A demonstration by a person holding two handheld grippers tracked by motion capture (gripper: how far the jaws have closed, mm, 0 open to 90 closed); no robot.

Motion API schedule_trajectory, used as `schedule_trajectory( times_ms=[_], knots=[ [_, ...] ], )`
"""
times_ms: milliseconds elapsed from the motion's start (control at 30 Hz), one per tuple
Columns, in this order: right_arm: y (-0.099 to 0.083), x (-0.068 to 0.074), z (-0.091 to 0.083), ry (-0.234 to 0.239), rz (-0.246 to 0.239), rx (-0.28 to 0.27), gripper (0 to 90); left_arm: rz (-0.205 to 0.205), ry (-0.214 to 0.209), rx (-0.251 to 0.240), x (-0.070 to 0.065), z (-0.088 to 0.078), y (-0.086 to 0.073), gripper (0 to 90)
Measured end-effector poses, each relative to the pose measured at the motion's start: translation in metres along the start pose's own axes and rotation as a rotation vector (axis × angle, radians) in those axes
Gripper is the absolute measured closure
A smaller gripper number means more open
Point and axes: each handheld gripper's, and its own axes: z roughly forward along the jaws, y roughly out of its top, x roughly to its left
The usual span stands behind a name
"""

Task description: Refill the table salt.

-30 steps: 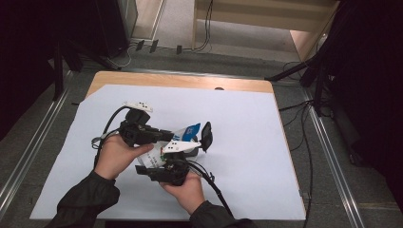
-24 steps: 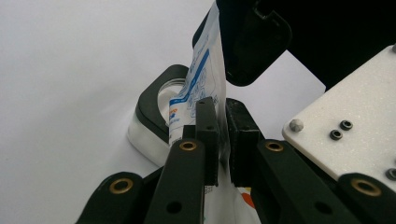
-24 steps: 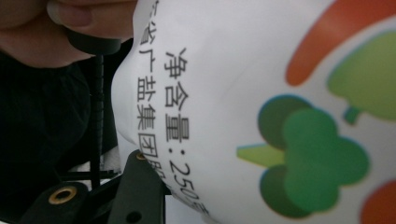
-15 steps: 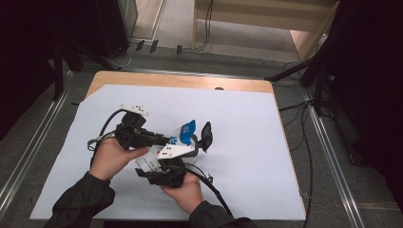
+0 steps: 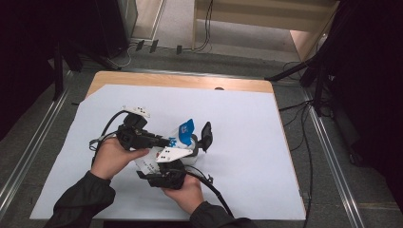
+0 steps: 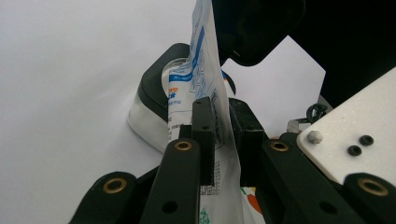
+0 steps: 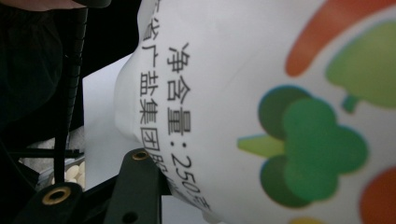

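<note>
- I am working at the table [image 5: 247,142], which is covered by a white sheet, with both hands near its near-left part.
- My left gripper [image 5: 161,141] is pointing right, and its fingers [image 6: 204,135] are standing narrow and pinching the thin top edge of a white and blue plastic pouch [image 5: 183,137]; they have just been easing slightly apart, with the pouch edge between them.
- In the left gripper view the pouch [image 6: 205,70] is rising upright between my two fingers, blue print on its face.
- My right gripper [image 5: 190,154] is sitting just near of the left one, its white three-cornered plate on top, and its fingers are gripping the pouch body at a middling width.
- In the right gripper view the pouch [image 7: 280,93] is pressing close to the camera, showing Chinese print and green, orange and red vegetable drawings, with one finger [image 7: 140,182] touching its lower edge.
- The pouch is being held between both grippers, near the middle of the sheet; whether it is resting on the sheet I cannot tell.
- A black round part [image 5: 206,137] is showing just right of the pouch.
</note>
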Motion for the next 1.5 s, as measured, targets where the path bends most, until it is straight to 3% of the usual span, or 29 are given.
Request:
schedule_trajectory(
  times_ms=[233, 1167, 1500],
  knots=[
    [-0.006, -0.004, -0.002, -0.005, 0.03, -0.002, 60.0, 0.01, -0.008, 0.008, 0.002, 0.005, 0.002, 82.3],
    [-0.031, -0.01, -0.001, -0.058, 0.018, 0.056, 58.9, 0.022, -0.044, 0.007, 0.016, 0.022, 0.012, 80.7],
    [-0.033, -0.013, -0.004, -0.07, 0.031, 0.064, 58.4, 0.023, -0.049, 0.008, 0.018, 0.018, 0.012, 89.5]
  ],
)
